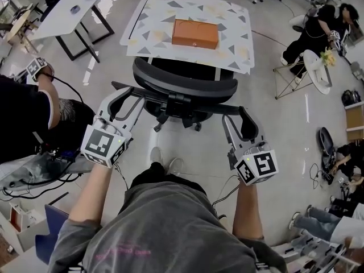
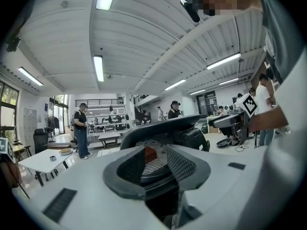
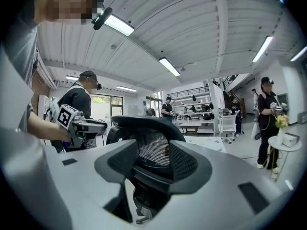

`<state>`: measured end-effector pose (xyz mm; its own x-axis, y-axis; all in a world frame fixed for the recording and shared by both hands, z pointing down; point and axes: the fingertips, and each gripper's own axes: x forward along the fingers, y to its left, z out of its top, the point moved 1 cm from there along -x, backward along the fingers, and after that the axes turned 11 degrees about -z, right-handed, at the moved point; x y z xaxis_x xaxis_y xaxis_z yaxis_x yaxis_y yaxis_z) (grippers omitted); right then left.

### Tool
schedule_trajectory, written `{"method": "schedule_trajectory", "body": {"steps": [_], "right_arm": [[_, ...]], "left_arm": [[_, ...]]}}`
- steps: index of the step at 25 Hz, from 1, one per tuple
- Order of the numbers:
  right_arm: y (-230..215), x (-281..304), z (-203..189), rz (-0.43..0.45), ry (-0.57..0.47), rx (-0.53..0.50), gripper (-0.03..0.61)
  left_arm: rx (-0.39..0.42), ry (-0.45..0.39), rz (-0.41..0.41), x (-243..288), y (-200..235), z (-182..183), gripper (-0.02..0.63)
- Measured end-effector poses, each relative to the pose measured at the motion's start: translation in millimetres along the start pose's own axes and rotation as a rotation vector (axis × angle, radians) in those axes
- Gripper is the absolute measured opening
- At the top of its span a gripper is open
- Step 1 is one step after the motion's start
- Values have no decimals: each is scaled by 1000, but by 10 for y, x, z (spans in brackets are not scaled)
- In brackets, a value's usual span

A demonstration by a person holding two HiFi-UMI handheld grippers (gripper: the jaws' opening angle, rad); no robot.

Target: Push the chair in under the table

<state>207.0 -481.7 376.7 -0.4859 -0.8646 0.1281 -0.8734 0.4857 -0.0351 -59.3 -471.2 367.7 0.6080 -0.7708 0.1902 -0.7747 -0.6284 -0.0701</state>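
A black mesh office chair (image 1: 185, 81) stands with its seat partly under a table (image 1: 153, 16) that has a patterned top; an orange box (image 1: 195, 33) lies on the table. My left gripper (image 1: 124, 104) is at the chair's left armrest and my right gripper (image 1: 242, 127) at its right armrest, whose black pad lies between the fingers from above. In the left gripper view the jaws (image 2: 156, 166) stand apart, with the backrest (image 2: 158, 128) seen through the gap. The right gripper view shows the same: jaws (image 3: 153, 164) apart, backrest (image 3: 144, 123) beyond, nothing pressed between the pads.
A white table (image 1: 68, 10) stands at the far left. One person (image 1: 23, 118) is close on my left, and another person (image 1: 318, 30) sits at the far right by a small white round table (image 1: 318, 70). Cables and bags lie on the floor at the right.
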Motion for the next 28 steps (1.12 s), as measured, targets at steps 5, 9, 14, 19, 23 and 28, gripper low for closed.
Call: {"method": "schedule_trajectory", "body": {"steps": [5,9,14,19,23,28], "right_arm": [[89,-29,44,16,-17,3,216],[119,-59,63,20,-28,11,196],[146,-109,75,26,-37,9,169],[169,-133,122,18,-52,10,141],[209,-132,159,9,-62,3,121],[280,-105,210,-11,-64,8,84]], "left_arm": [[-1,-22,-4,-8,-94,41,120],[0,-31,-4,-17,-173,50,97],[0,-39,-8,-38,-264,62,75],[18,-57,-8,-65,-267,116,31],[21,-74,-15,-69,-228,133,23],[23,-88,-36,-93,-160,172,7]]}}
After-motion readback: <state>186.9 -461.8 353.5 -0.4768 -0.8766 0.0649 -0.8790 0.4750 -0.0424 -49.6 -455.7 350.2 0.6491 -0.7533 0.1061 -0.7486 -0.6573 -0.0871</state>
